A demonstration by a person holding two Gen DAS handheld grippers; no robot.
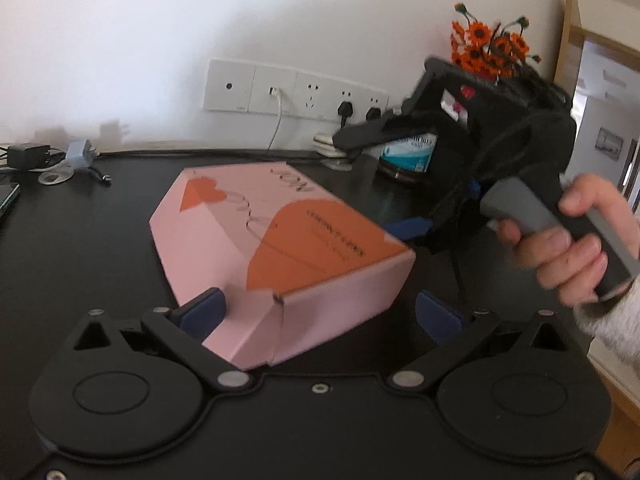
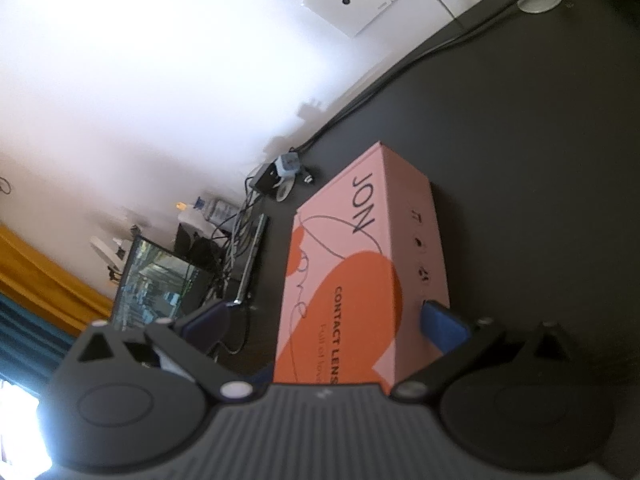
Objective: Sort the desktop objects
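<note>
A pink carton with orange hearts lies on the black desk. My left gripper is open around the carton's near corner: the left pad touches its side and the right pad stands clear. The right wrist view shows the same carton, printed "JON" and "CONTACT LENS". My right gripper is open astride its end, with the right pad against the side and the left pad apart from it. A hand holds the right gripper's handle, and one of its blue fingertips sits by the carton's far right edge.
Wall sockets with plugs and a cable run behind the desk. Orange flowers and a blue-white pack stand at the back right. A grey charger and black adapter lie back left. A lit screen and cables are beyond.
</note>
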